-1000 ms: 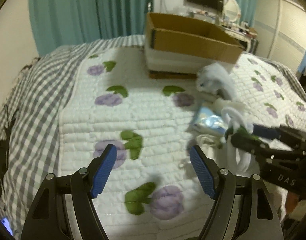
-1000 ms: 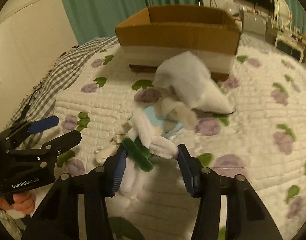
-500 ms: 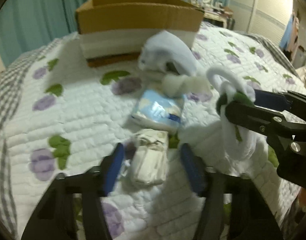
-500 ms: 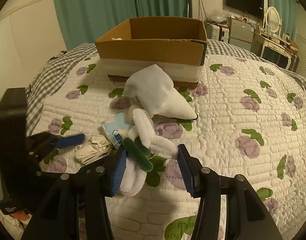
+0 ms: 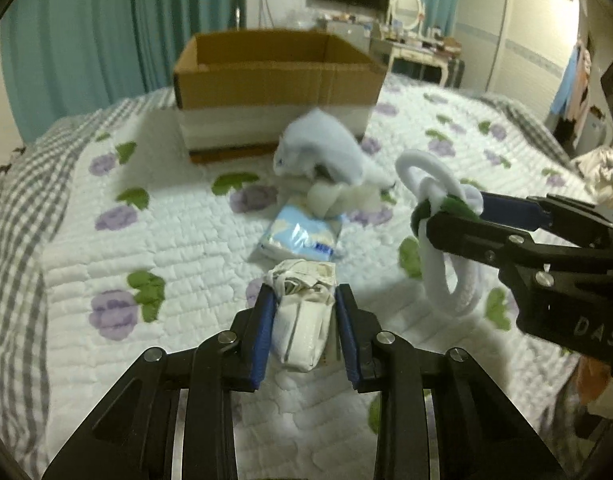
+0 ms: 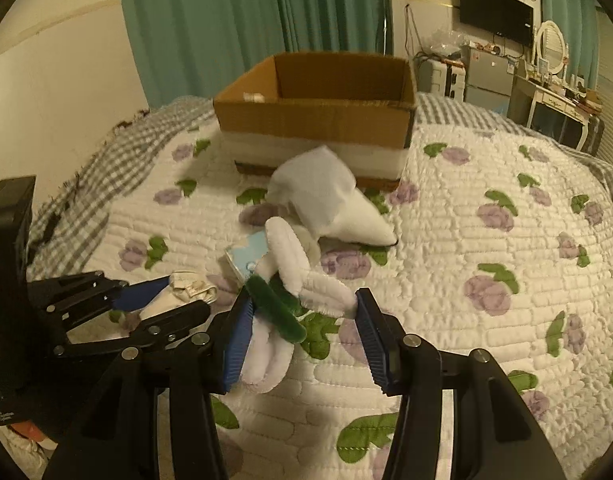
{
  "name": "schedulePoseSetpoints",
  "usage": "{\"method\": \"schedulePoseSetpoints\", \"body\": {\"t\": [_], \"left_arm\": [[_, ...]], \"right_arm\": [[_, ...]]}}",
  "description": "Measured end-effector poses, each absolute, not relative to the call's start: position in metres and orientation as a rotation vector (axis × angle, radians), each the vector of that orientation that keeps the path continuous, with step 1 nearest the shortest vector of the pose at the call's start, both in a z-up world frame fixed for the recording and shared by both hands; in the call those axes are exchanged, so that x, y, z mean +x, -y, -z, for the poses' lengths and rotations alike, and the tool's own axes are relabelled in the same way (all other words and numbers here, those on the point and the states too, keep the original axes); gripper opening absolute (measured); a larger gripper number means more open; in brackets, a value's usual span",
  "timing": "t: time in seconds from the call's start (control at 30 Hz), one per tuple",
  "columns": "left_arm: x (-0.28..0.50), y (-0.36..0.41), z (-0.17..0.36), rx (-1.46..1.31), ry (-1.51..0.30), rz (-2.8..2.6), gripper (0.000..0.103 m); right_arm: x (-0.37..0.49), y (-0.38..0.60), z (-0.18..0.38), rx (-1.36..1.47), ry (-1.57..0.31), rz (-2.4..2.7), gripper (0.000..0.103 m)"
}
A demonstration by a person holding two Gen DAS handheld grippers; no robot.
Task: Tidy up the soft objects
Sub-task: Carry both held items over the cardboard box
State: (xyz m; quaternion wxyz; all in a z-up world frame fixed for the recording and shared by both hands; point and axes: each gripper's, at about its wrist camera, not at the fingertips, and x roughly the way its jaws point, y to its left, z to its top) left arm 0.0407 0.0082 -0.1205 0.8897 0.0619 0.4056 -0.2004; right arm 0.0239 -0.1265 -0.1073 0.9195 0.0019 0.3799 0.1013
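My left gripper (image 5: 304, 332) is shut on a crumpled cream packet (image 5: 302, 312) lying on the quilt; it also shows in the right wrist view (image 6: 186, 286). My right gripper (image 6: 302, 332) is shut on a white and green fuzzy twisted toy (image 6: 290, 280) and holds it above the quilt; the toy also shows in the left wrist view (image 5: 438, 216). A blue-white tissue pack (image 5: 302, 236), a cream fluffy piece (image 5: 338, 198) and a pale plush (image 5: 326, 152) lie ahead. An open cardboard box (image 5: 278, 76) stands behind them.
The bed carries a white quilt with purple flowers (image 6: 486, 240) over a grey checked blanket (image 5: 14, 208). Teal curtains (image 6: 226, 20) hang behind the box. A dresser with a mirror (image 6: 550, 60) and a TV stand at the far right.
My left gripper has swung right to the cream packet and closed on it. My right gripper has lifted the fuzzy toy slightly and kept its hold.
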Motion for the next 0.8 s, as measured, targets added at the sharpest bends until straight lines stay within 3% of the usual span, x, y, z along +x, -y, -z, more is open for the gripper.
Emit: {"method": "schedulePoseSetpoints", "body": {"t": [0.43,0.63,0.8], "left_arm": [[0.06,-0.005,0.016,0.089,-0.645,0.392,0.029],[0.109,0.006,-0.019,0.129,-0.566,0.358,0.029],[0.172,0.015,-0.018,0.149,-0.568,0.315,0.029]], "right_arm": [[0.037,0.151,0.002,0.006,-0.561,-0.217,0.05],[0.097,0.155,-0.043,-0.047,-0.486,-0.238,0.05],[0.163,0.156,-0.044,-0.004,-0.507,-0.274,0.05]]}}
